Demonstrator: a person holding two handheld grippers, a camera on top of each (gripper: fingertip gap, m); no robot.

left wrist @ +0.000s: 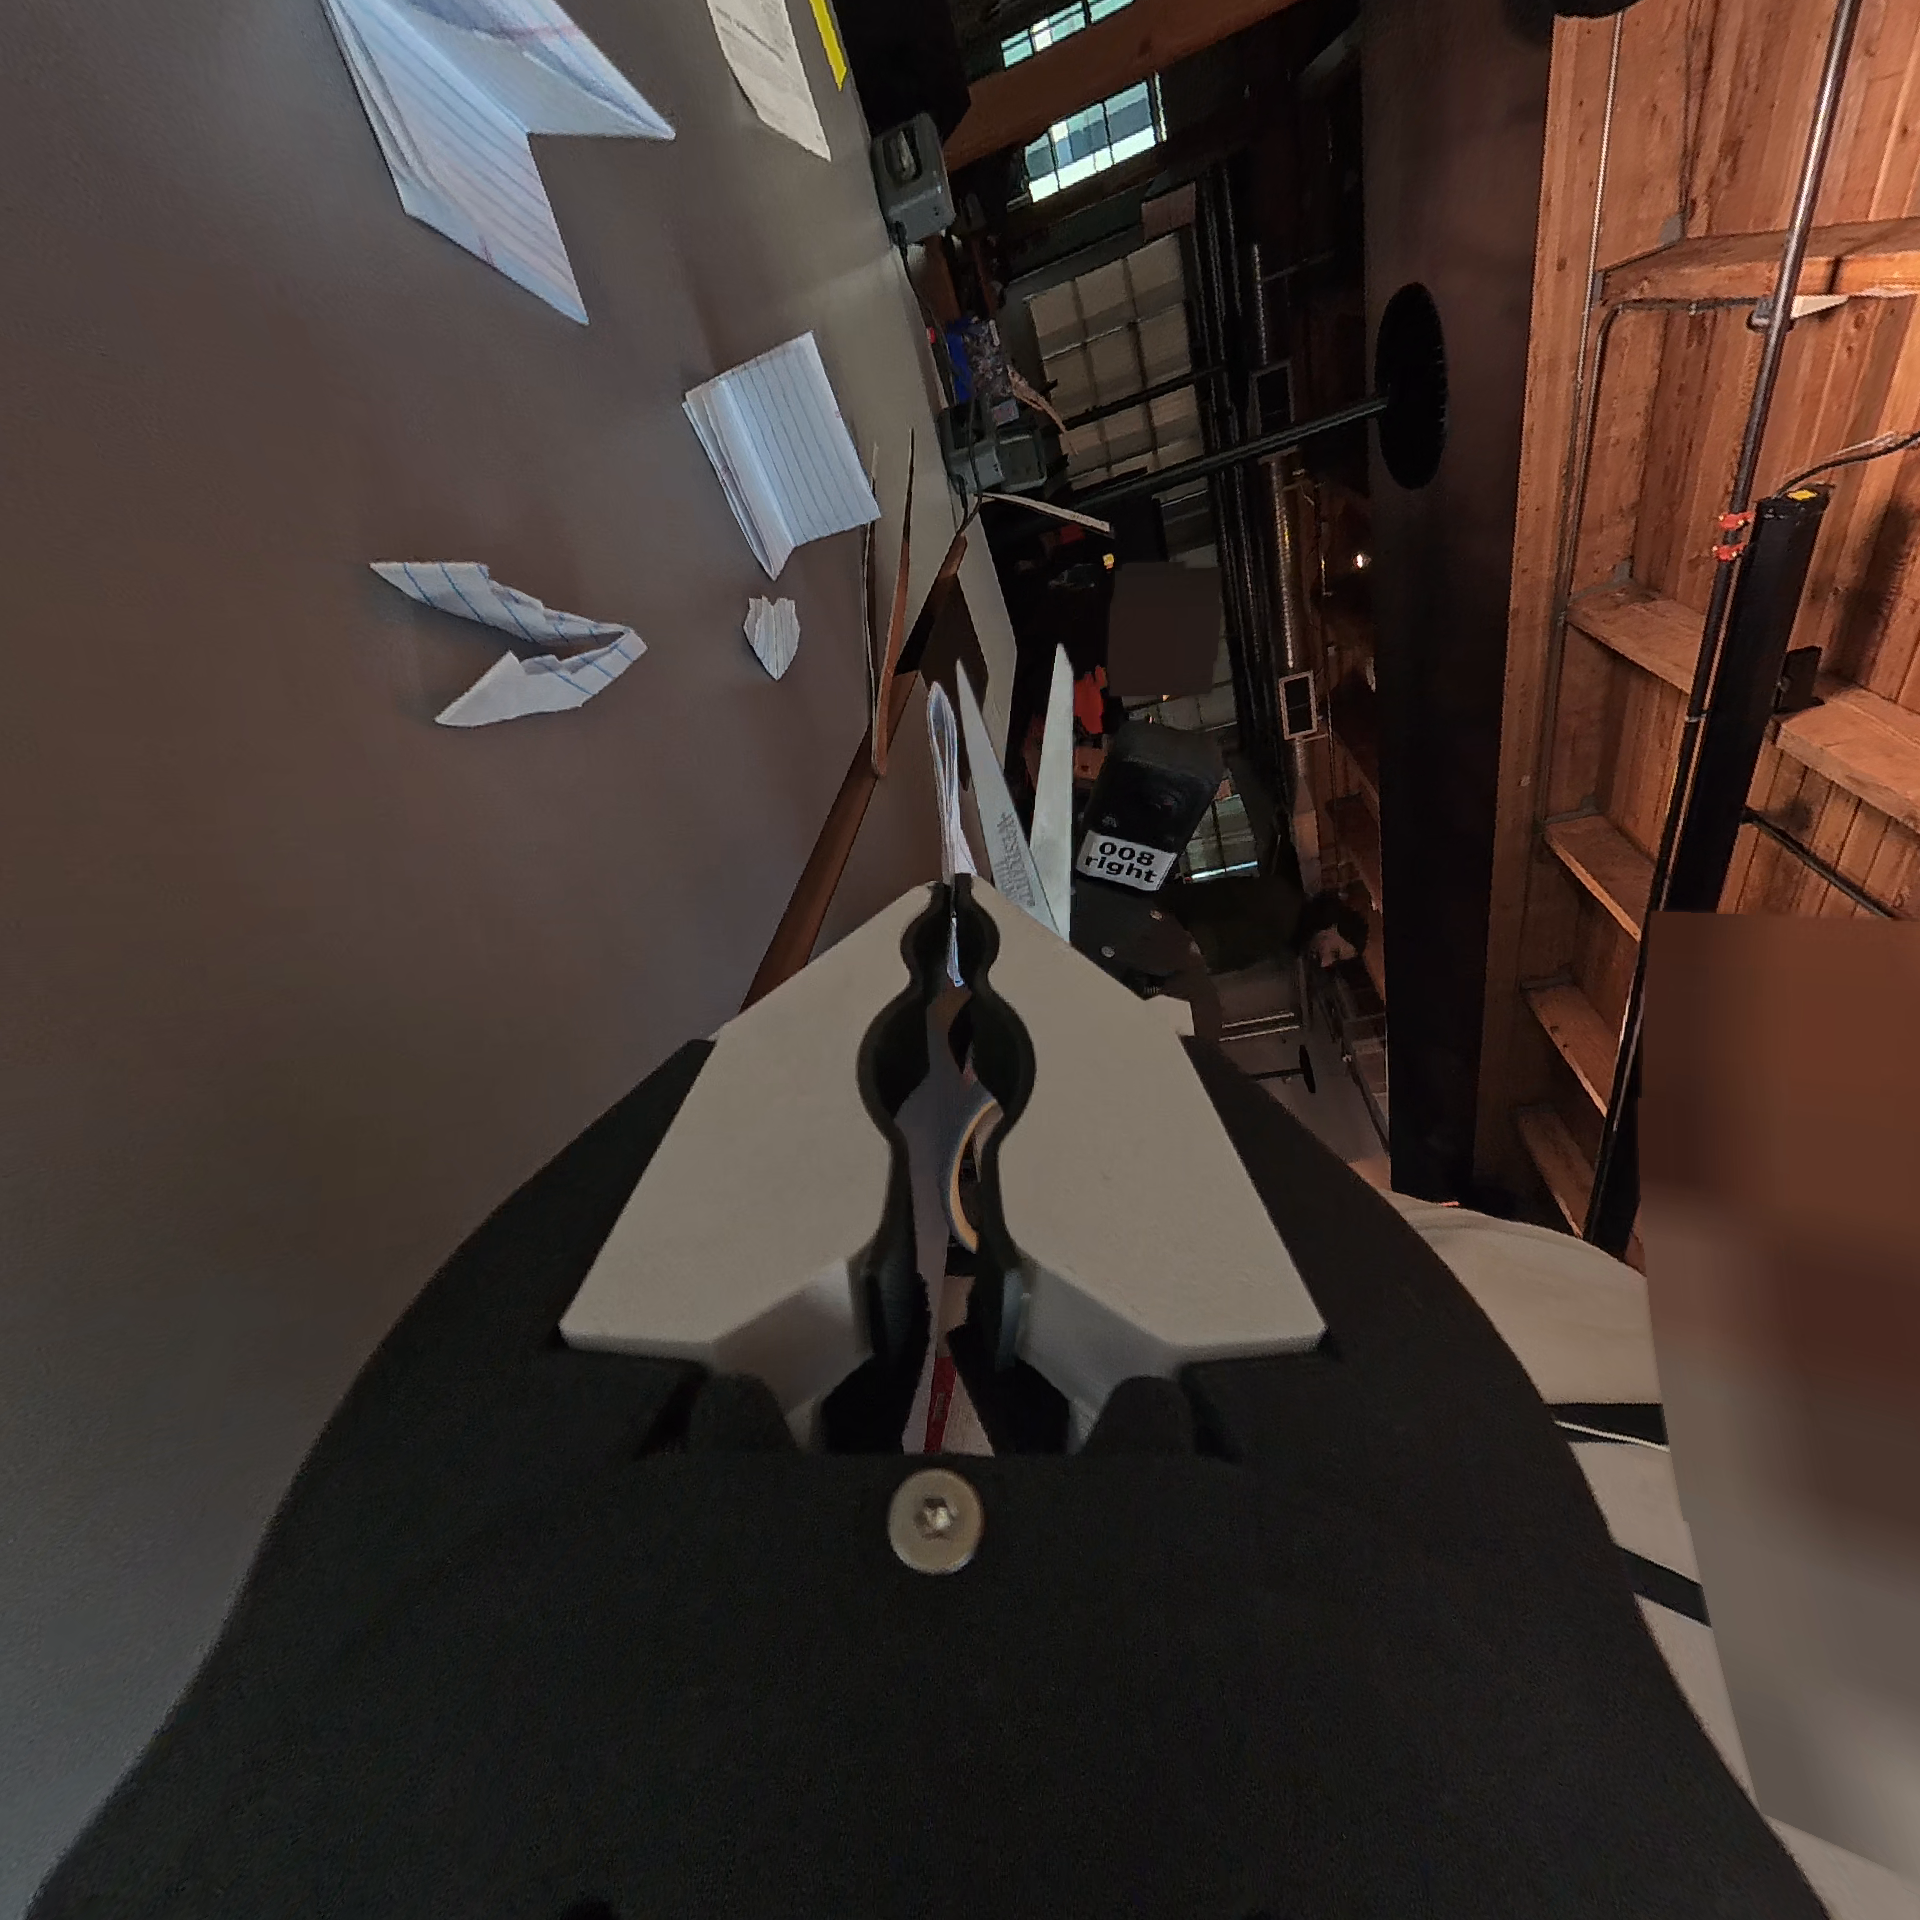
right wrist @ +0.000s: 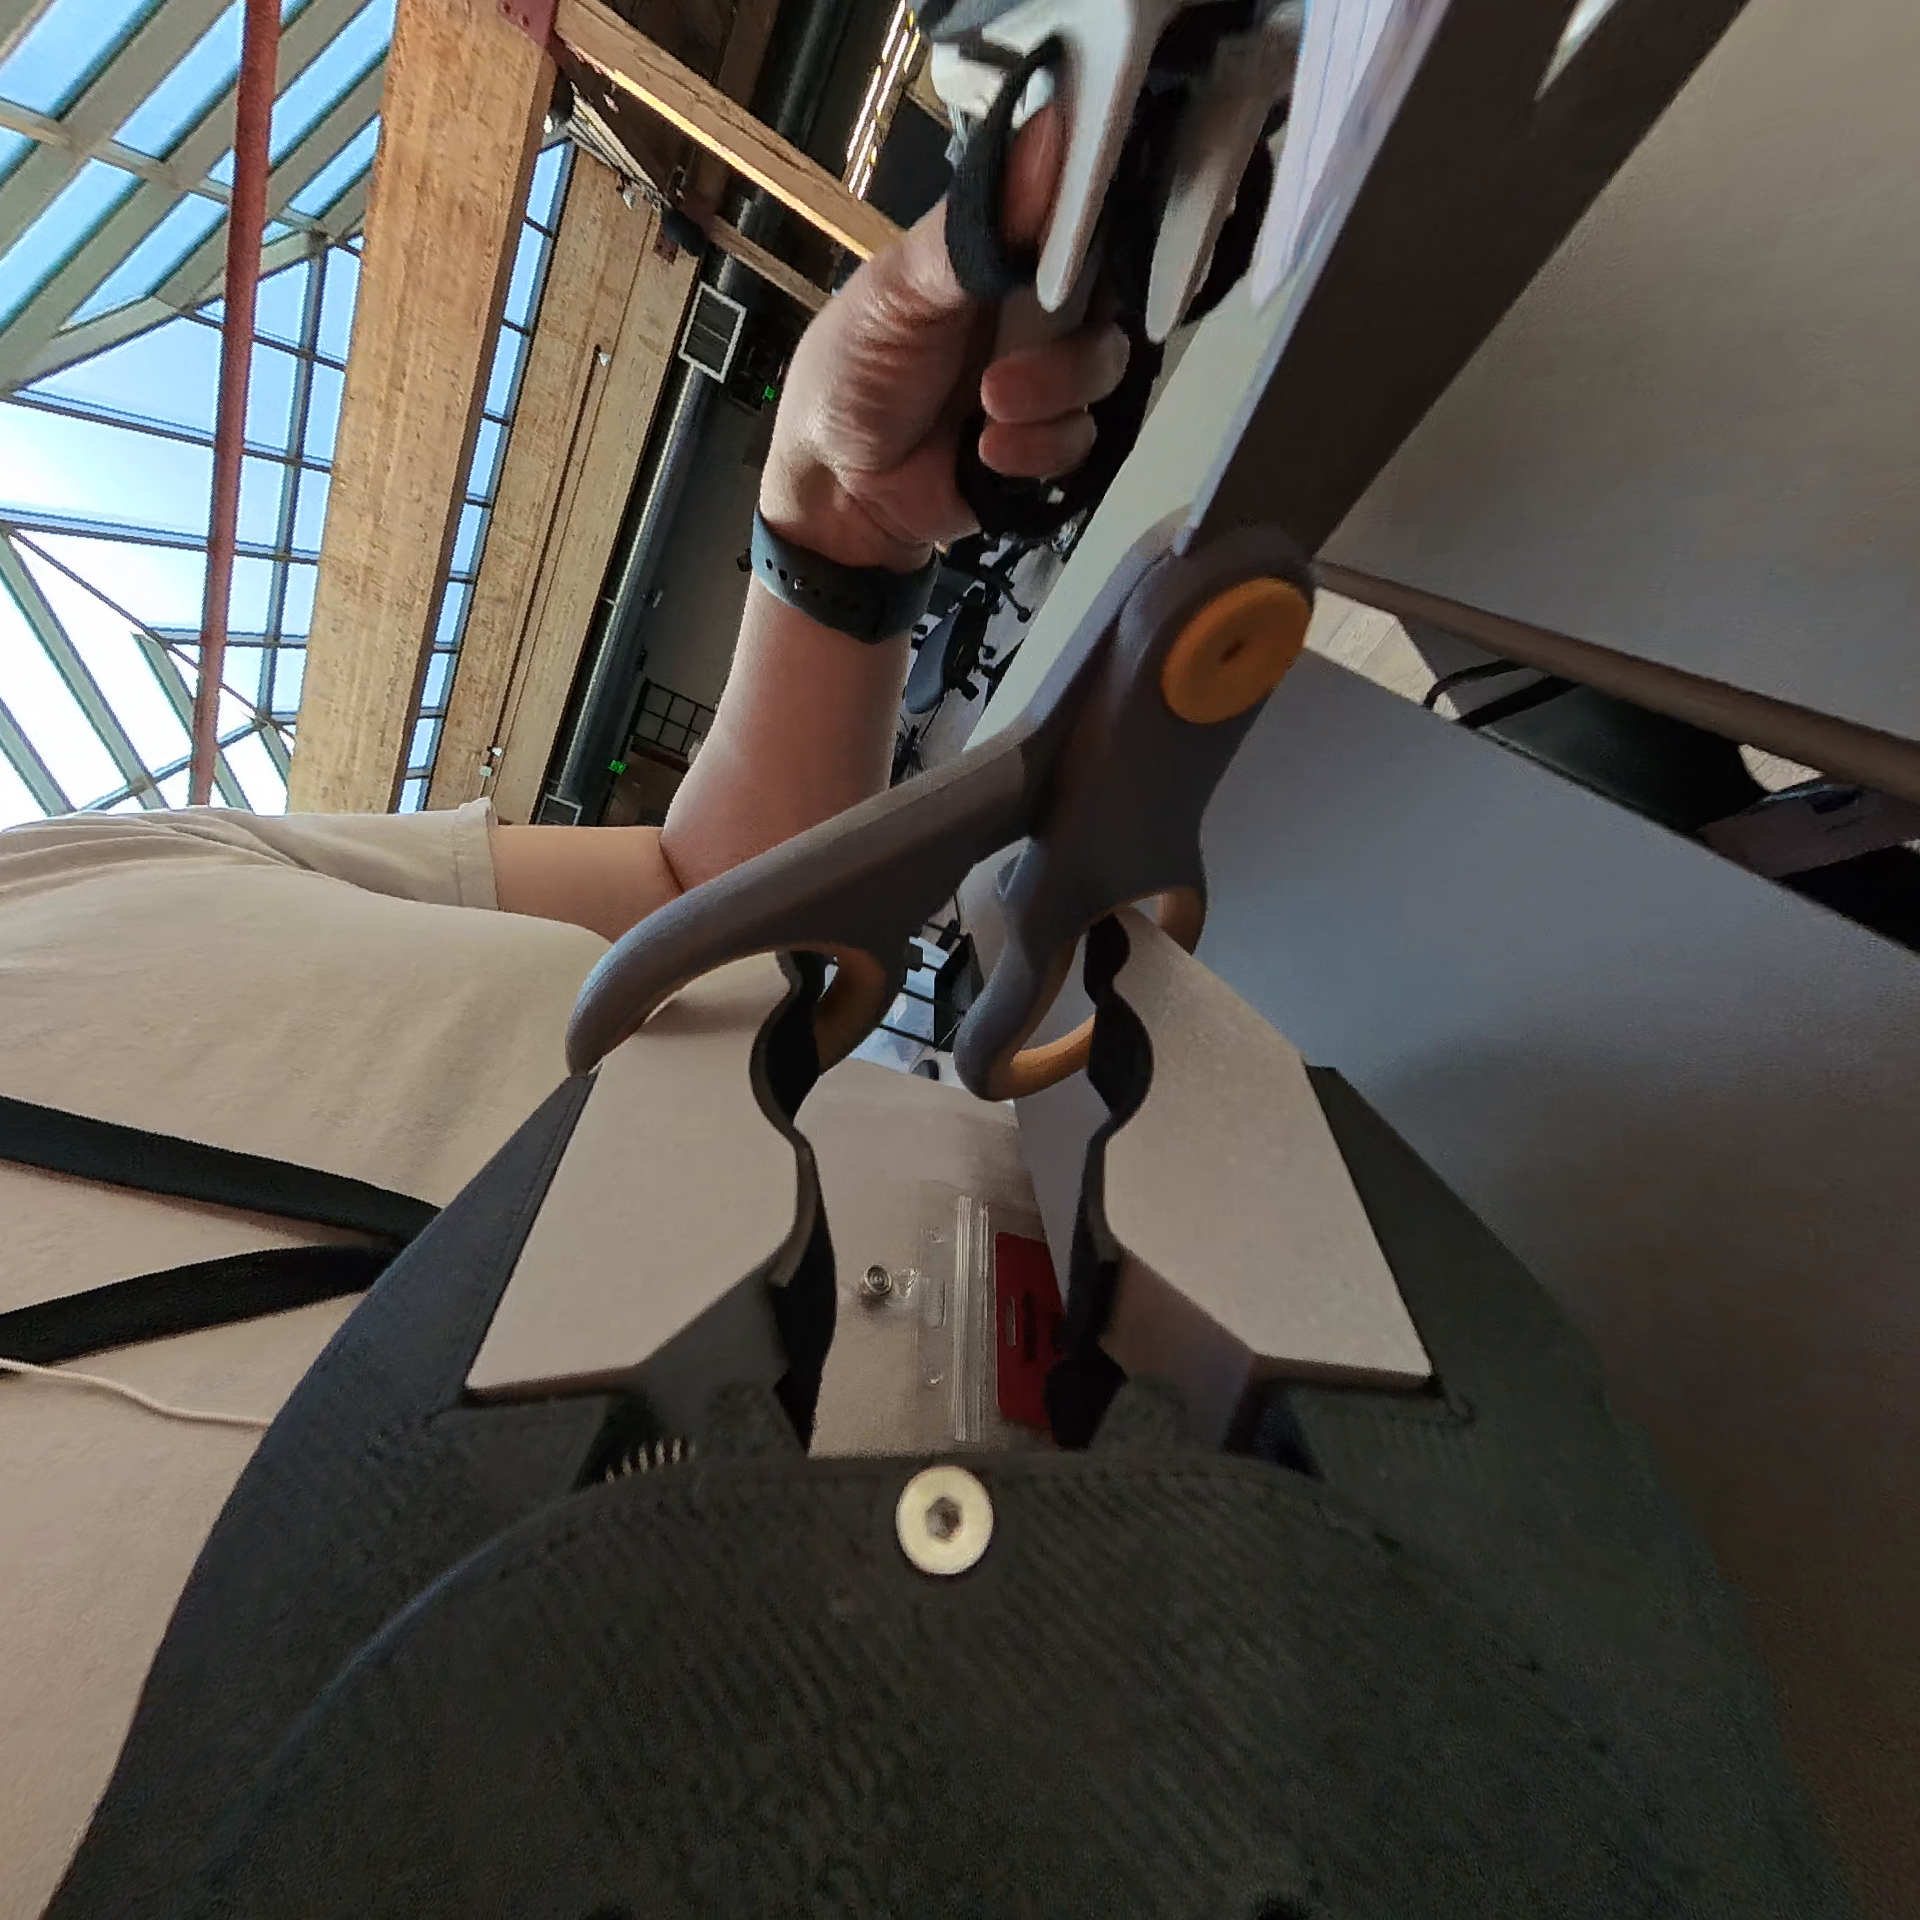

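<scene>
My left gripper (left wrist: 954, 904) is shut on a folded strip of lined paper (left wrist: 943, 779), seen edge-on and sticking out past the fingertips. Just beyond it the two blades of a pair of scissors (left wrist: 1039, 800) stand apart, beside the paper's right side. My right gripper (right wrist: 951, 987) is open, with each fingertip pushed into a handle loop of the grey scissors (right wrist: 1091, 790) with the orange pivot. The left gripper (right wrist: 1091, 156), in a hand with a dark wristband, shows above, with the lined paper (right wrist: 1340, 135) next to a blade.
The brown table (left wrist: 260, 831) carries a large folded lined sheet (left wrist: 499, 135), a folded lined booklet (left wrist: 784, 447), a crumpled folded piece (left wrist: 520, 644) and a small cut scrap (left wrist: 772, 629). A printed sheet (left wrist: 774, 62) lies at the far edge. The person's beige shirt (right wrist: 208, 987) is close behind. Across from one pair of fingers to the other is roughly 15 centimeters.
</scene>
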